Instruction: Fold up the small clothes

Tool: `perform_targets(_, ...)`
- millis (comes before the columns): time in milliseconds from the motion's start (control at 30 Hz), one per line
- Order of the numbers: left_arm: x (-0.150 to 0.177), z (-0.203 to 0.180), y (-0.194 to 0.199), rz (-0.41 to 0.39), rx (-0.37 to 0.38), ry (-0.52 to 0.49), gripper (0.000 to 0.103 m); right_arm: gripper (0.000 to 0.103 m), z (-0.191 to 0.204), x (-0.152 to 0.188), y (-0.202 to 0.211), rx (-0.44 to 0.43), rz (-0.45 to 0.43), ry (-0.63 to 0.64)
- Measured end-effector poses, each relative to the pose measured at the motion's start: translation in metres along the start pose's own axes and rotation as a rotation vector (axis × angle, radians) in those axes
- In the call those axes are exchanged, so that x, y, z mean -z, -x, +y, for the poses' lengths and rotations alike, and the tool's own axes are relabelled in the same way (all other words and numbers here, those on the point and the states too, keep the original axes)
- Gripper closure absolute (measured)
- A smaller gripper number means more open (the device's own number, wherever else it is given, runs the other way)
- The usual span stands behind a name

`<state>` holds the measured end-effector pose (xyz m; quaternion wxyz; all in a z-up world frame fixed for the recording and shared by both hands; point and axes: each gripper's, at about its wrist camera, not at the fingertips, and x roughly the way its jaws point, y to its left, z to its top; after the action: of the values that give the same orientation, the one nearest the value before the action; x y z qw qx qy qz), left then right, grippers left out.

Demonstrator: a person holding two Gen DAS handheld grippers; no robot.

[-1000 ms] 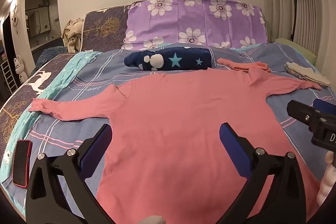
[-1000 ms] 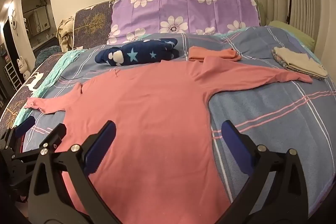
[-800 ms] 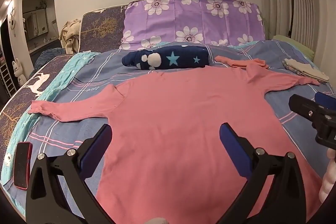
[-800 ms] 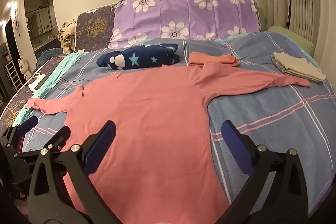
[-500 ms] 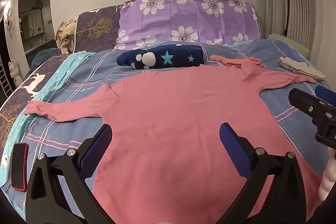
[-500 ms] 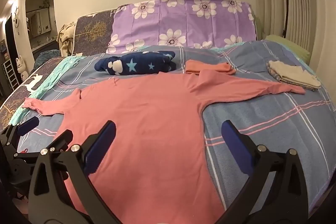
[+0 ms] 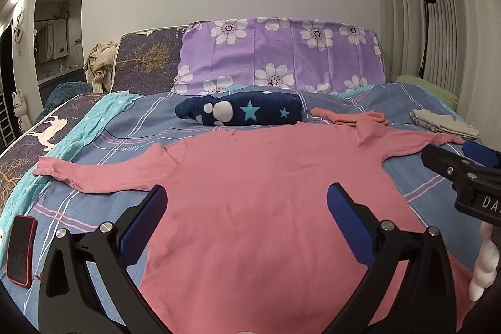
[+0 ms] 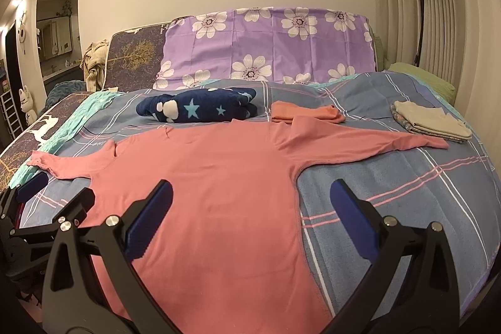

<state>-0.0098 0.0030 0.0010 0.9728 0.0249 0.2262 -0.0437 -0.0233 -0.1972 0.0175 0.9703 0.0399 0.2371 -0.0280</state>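
Note:
A pink long-sleeved shirt point(image 7: 250, 177) lies flat on the bed with both sleeves spread out; it also shows in the right wrist view point(image 8: 213, 183). My left gripper point(image 7: 245, 205) is open and empty, held above the shirt's lower middle. My right gripper point(image 8: 250, 202) is open and empty, above the shirt's right side edge. The right gripper shows at the right edge of the left wrist view point(image 7: 463, 165), and the left gripper at the left edge of the right wrist view point(image 8: 47, 202).
A folded navy star blanket point(image 8: 200, 105), a folded orange garment point(image 8: 303, 111) and a folded beige pile point(image 8: 432, 121) lie beyond the shirt. A purple flowered pillow point(image 7: 278, 55) stands at the headboard. A red phone point(image 7: 20, 249) lies near the bed's left front edge.
Both grippers have drawn back and up a little, so the shirt and bed look smaller and lower. Both stay open and empty. The shirt has not moved.

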Motion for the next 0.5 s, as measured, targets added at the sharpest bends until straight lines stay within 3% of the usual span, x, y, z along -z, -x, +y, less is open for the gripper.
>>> perform_targets(200, 0.004, 0.001, -0.002, 0.009, -0.017, 0.031, 0.001, 0.002, 0.002, 0.002, -0.003, 0.004, 0.011, 0.001)
perform_targets(500, 0.017, -0.002, -0.009, 0.060, 0.064, 0.033, 0.006, 0.002, 0.009, 0.003, -0.002, 0.024, -0.016, 0.030)
